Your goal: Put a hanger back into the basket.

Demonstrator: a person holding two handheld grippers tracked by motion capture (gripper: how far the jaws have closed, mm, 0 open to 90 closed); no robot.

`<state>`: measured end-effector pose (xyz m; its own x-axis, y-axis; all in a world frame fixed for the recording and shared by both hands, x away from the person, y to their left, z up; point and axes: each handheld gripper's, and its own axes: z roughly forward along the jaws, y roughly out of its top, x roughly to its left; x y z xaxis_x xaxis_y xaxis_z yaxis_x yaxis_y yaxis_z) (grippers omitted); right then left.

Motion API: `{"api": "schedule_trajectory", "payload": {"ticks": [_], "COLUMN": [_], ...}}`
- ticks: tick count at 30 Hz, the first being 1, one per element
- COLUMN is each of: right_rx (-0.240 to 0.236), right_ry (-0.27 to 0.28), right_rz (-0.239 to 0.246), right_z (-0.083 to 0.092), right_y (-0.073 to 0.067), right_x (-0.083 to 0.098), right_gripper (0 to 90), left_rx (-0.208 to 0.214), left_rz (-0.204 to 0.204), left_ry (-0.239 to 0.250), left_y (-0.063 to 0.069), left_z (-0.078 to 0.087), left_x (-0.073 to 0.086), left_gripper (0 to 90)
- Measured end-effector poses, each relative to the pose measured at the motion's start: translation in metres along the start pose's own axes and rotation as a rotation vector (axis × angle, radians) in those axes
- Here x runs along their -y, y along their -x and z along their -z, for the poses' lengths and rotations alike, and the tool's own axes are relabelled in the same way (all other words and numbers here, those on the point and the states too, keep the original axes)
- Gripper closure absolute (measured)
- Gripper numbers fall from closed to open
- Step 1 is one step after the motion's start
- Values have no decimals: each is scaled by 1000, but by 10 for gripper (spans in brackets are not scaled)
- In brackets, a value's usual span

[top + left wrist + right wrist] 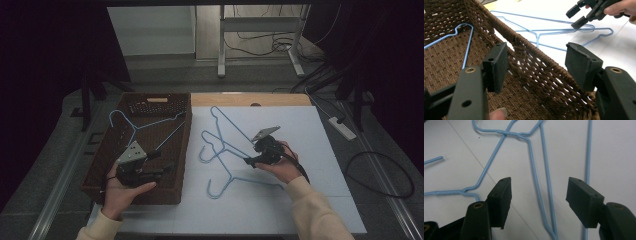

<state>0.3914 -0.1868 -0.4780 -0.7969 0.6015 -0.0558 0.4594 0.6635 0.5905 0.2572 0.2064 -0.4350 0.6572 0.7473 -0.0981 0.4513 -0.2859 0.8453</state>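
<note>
The left gripper (536,67) is held with jaws apart above the woven basket (110,145), where one blue hanger (142,125) lies. The right gripper (539,200), jaws apart, is held over overlapping hangers (536,182) whose wires run away from it

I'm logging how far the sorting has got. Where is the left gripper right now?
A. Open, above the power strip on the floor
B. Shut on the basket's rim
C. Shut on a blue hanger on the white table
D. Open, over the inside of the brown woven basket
D: the left gripper sits over the basket interior, jaws apart and holding nothing, with a blue hanger already inside.
</note>
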Motion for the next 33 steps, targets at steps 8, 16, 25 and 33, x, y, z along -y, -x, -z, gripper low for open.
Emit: {"api": "schedule_trajectory", "payload": {"ticks": [8,16,25,33], "right_rx": [-49,-85,-94,-114], "right_ry": [-58,-155,-239,-305], "right_rz": [18,85,183,191], "right_z": [-14,-33,-47,-53], "right_y": [3,5,4,6], "right_x": [-11,-24,-36,-38], "right_gripper": [409,471,614,713], "left_rx": [1,0,2,1], "left_rz": [-1,-2,-5,-5], "left_ry": [0,1,0,0], "left_y": [0,0,0,0], "left_z": [0,0,0,0], "left_x": [0,0,0,-1], "left_gripper": [366,366,365,366]}}
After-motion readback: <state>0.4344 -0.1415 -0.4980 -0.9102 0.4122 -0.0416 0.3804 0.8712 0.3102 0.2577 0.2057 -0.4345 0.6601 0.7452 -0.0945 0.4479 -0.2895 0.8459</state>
